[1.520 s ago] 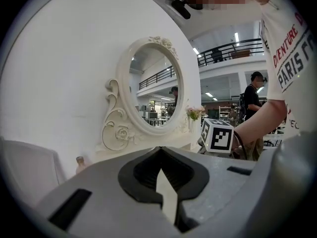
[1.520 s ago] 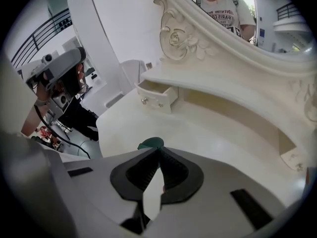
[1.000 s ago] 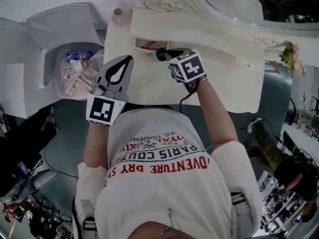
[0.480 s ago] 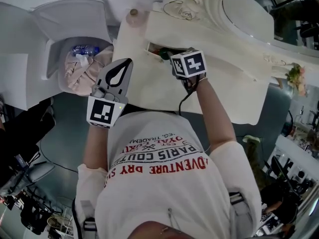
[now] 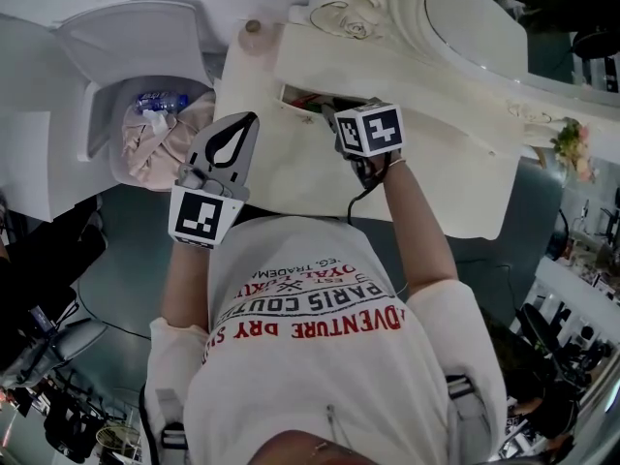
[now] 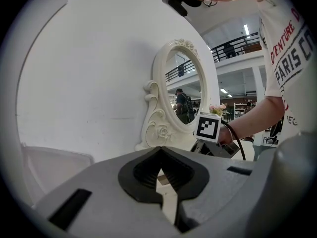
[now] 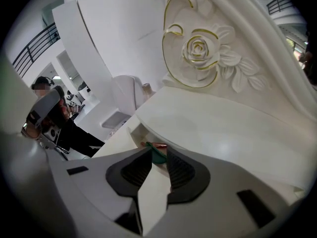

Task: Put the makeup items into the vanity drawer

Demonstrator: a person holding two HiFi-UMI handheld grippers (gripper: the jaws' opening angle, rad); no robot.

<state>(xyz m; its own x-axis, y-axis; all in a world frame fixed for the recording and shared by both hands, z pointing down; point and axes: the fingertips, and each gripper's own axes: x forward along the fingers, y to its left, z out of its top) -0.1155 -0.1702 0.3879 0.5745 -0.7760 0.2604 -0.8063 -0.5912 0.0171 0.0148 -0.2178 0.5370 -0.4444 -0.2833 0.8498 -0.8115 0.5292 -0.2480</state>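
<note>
1. Right tool [image 7: 158, 151]: its jaws have just been opening and stand apart. A green makeup item [image 7: 157, 157] sits unpressed between the tips, in the open drawer [image 7: 130, 133].
2. Left tool [image 6: 159, 148]: jaws together, empty.
3. The drawer's other contents are hard to make out.
4. Cream tabletop [image 5: 281, 172], with a carved mirror [image 5: 484, 27] beyond.

On your white T-shirt [image 5: 320, 376] the print stands upside down in the head view. The large red line reads "ADVENTURE DRY". Just beyond this line, toward your hands, stands black "PARIS COUT", then small red "OYAL" and "EG. TRADEMA". The left gripper view shows "PARIS C" on the same shirt.
</note>
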